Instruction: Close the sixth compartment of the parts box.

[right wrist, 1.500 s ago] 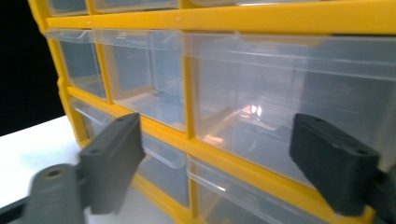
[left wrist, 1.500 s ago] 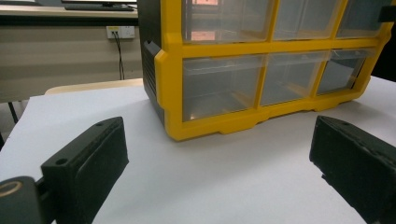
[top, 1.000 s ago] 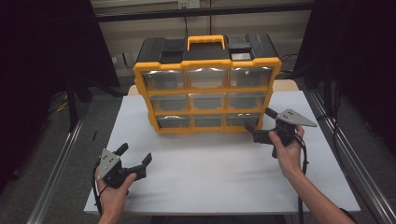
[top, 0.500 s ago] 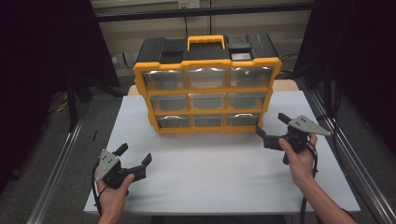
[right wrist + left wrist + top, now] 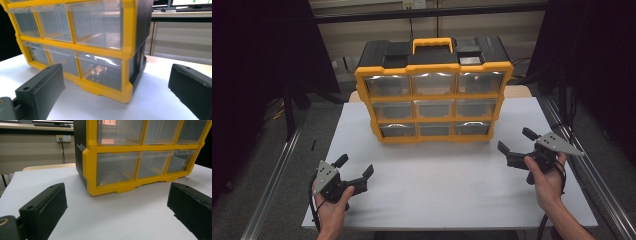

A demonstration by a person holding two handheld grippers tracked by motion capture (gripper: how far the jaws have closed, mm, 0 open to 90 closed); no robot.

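So the yellow drawer box sat upright in the upper middle of the frame, toward the back of the white table, all nine clear drawers shut as far as I could tell. Left hand-held gripper was at the lower left, spread wide and holding nothing; right hand-held gripper at the right, also spread and empty, just off the box's bottom right corner. My guess was the bottom right drawer was the target. Best bet: come in level, line one jaw under the drawer's lip, and pull straight so the box doesn't slide.
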